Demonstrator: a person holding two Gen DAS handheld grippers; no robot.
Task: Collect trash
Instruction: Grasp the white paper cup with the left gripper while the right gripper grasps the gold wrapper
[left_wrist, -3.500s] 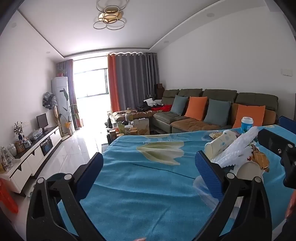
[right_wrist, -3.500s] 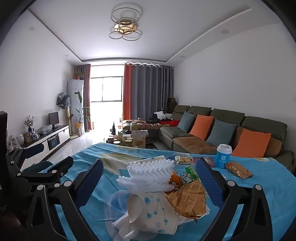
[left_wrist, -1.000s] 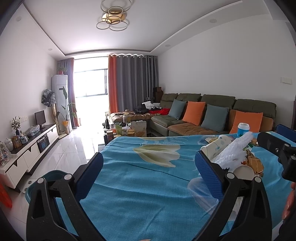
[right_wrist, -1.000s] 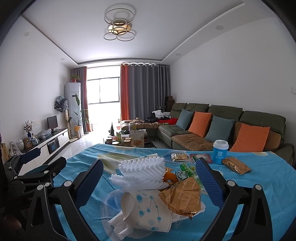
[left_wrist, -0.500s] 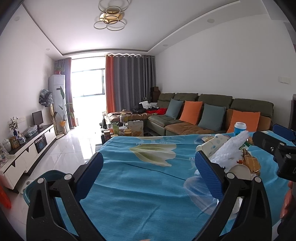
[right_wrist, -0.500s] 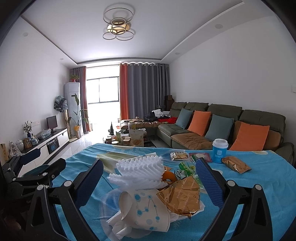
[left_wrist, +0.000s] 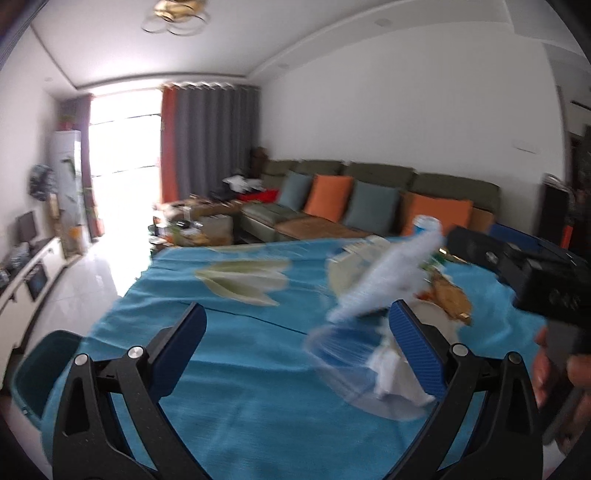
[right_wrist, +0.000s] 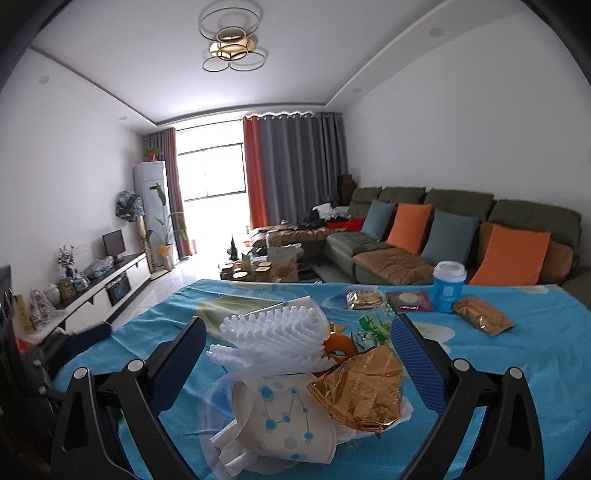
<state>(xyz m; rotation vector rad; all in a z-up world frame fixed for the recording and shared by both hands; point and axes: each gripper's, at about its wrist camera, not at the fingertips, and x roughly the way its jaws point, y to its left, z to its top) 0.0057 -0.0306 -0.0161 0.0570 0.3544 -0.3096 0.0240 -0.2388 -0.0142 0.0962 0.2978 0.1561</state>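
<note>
left gripper (left_wrist: 295, 354): spread wide, empty, over blue cloth (left_wrist: 236, 369); view blurred
right gripper (right_wrist: 299, 354): spread wide, nothing pinched, trash pile between its fingers
trash pile (right_wrist: 295, 384): on cloth; white foam (right_wrist: 269, 343) on top, paper cup (right_wrist: 284, 417) on its side in front, gold wrapper (right_wrist: 362, 384) to its right
other trash: blue cup (right_wrist: 448, 286) upright, brown packet (right_wrist: 482, 320) beside it, snack pack (right_wrist: 364, 298) further left
bin (left_wrist: 44, 369): teal, off table's left edge

Blue-clothed table (right_wrist: 535, 369) under trash pile (right_wrist: 295, 376), cup (right_wrist: 448, 286).
</note>
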